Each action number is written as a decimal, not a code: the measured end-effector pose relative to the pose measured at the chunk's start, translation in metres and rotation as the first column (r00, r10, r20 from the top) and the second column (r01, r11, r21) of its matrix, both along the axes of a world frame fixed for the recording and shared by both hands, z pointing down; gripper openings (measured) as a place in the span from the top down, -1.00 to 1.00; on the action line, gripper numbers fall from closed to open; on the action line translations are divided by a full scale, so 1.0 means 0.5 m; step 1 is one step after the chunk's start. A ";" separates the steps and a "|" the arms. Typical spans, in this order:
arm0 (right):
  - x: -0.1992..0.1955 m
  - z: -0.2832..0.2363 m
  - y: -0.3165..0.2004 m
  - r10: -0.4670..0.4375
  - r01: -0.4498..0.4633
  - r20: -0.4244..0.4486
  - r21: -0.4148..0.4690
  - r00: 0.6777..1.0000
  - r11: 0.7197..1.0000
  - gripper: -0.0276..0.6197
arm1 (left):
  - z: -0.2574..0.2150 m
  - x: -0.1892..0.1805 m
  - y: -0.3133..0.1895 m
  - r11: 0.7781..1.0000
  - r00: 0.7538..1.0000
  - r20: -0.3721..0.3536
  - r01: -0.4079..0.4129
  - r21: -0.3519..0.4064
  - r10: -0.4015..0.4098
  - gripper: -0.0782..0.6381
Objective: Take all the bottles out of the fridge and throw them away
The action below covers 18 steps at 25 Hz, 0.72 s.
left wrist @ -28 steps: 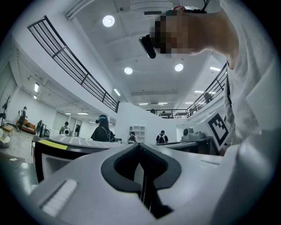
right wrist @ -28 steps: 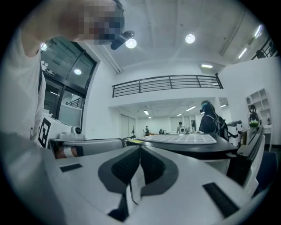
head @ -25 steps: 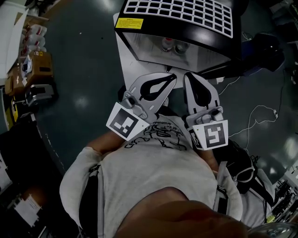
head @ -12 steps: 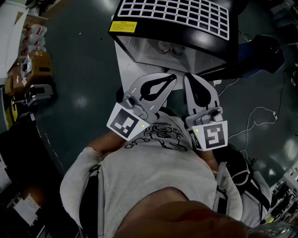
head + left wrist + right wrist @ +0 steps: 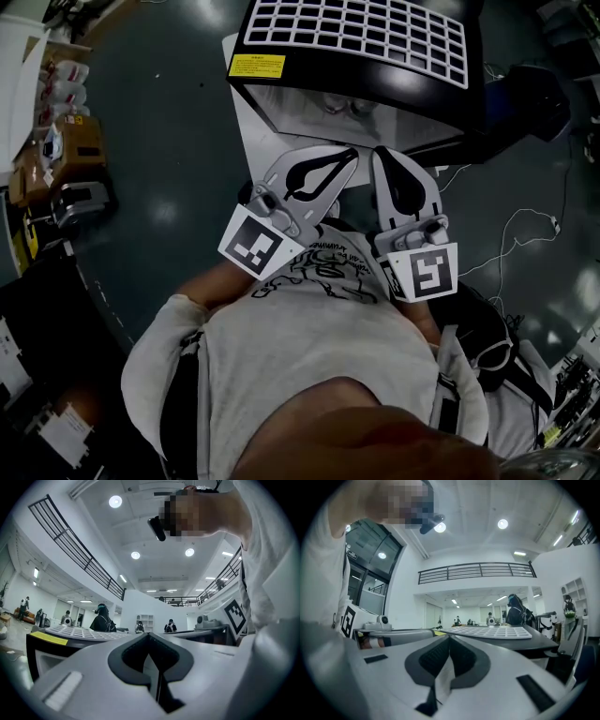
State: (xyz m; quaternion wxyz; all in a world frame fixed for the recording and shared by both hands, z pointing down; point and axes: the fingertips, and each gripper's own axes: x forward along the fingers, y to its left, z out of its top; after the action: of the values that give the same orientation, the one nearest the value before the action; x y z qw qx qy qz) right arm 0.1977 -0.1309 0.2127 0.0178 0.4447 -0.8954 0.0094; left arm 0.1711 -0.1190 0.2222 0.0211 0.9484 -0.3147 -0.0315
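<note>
Dark floor (image 5: 169, 141) spreads round the fridge (image 5: 356, 37), which in the head view stands open toward me with its lit inside facing my chest. Just inside the opening I make out what look like two bottle tops (image 5: 342, 103), dim and small. They sit straight ahead of my left gripper (image 5: 347, 155) and right gripper (image 5: 382, 155), whose tips rest side by side at the fridge's mouth, neither clearly nearer. Seen cap-on, the bottles probably stand upright, so I judge I must drop lower and reach in level. From the left gripper view, my left gripper (image 5: 150, 637) is clenched on nothing, and only the fridge's gridded top (image 5: 79, 631) shows. The right gripper view shows my right gripper (image 5: 449, 638) likewise closed and empty, looking across the same grid (image 5: 492, 631); neither view reaches the bottles.
</note>
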 end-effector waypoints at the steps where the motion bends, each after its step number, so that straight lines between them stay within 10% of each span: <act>1: -0.005 0.003 -0.002 0.002 -0.002 -0.003 0.000 1.000 1.000 0.89 | 0.001 -0.005 -0.003 1.000 1.000 0.001 -0.004 0.002 0.004 0.76; 18: -0.033 0.066 -0.022 0.023 -0.024 -0.039 -0.007 0.999 1.000 0.89 | 0.061 -0.029 -0.036 1.000 1.000 -0.014 -0.005 -0.014 0.005 0.76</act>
State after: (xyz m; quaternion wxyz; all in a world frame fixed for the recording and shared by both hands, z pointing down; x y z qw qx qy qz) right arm 0.1814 -0.1420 0.2458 0.0366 0.4553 -0.8896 0.0042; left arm 0.1567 -0.1371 0.2527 0.0300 0.9489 -0.3122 -0.0356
